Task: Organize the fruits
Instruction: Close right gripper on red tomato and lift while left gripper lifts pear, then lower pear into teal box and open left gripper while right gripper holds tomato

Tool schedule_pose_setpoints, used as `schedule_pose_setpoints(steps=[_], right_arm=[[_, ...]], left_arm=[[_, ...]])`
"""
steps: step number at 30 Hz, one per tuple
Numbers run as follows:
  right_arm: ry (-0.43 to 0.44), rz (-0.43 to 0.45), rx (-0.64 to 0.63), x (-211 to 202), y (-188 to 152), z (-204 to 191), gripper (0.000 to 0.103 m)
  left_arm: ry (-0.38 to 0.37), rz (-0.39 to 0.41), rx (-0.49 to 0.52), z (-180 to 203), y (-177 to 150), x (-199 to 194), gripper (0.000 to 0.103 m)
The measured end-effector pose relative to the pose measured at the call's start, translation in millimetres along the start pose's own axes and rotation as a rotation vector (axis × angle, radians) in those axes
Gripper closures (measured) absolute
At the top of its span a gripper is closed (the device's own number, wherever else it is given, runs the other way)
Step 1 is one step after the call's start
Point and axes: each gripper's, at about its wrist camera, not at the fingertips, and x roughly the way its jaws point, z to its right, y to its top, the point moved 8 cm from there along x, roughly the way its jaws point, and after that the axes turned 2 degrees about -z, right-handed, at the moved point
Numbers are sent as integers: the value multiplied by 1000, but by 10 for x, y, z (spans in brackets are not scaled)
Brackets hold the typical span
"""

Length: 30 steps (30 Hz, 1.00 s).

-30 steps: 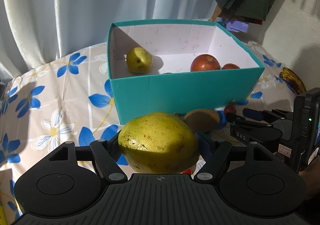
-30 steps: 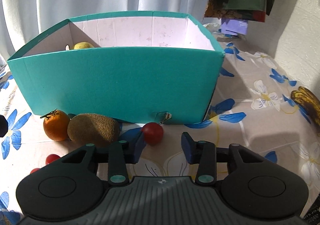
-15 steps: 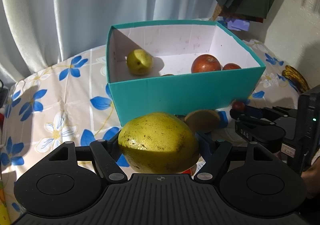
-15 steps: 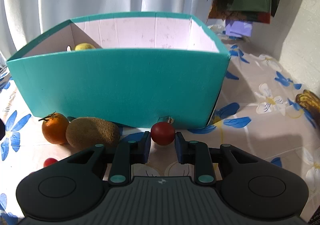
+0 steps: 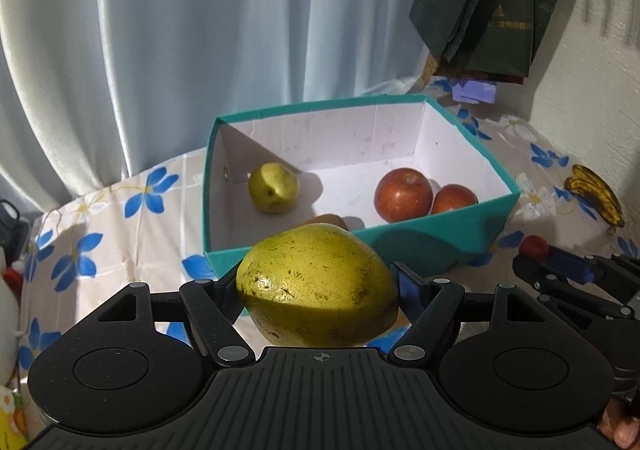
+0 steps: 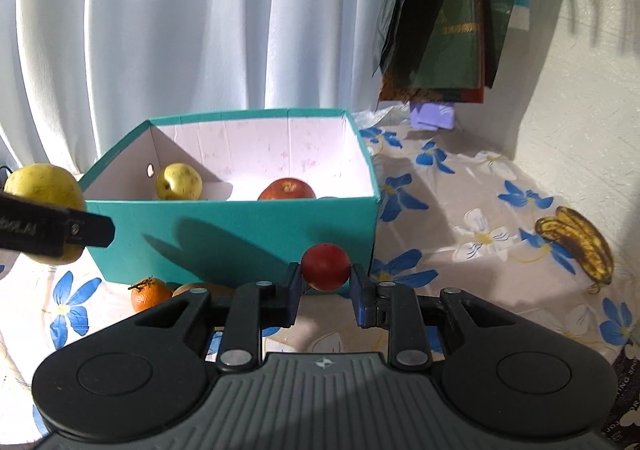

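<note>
Left wrist view: left gripper [image 5: 318,290] jaws clamp a big yellow-green fruit [image 5: 318,286] before the teal box [image 5: 440,234] — apples inside. Right wrist view: right gripper [image 6: 325,282] jaws pinch a small red fruit [image 6: 325,267] above the table [image 6: 460,250].

Strong light is falling from about ten o'clock, brightening the curtain [image 5: 180,50] and the box [image 5: 360,130] interior, where a slanted shadow is darkening one corner. Gripper shadows are lying across the box's front wall. Fisheye distortion is bending both frames' edges, corners are vignetting dark, and focus is staying sharp.
</note>
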Motion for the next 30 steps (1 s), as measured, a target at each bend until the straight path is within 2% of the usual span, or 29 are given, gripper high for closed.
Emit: schedule_pose_setpoints(steps=[9, 20, 30], right_arm=[[-35, 43, 25, -243, 90, 112, 78], [-35, 98, 43, -412, 254, 122, 78], [-34, 128, 46, -464, 374, 92, 78]], left_arm=[[38, 34, -1, 11, 163, -84, 24], [80, 105, -10, -53, 474, -199, 24], [104, 114, -13, -53, 622, -30, 24]])
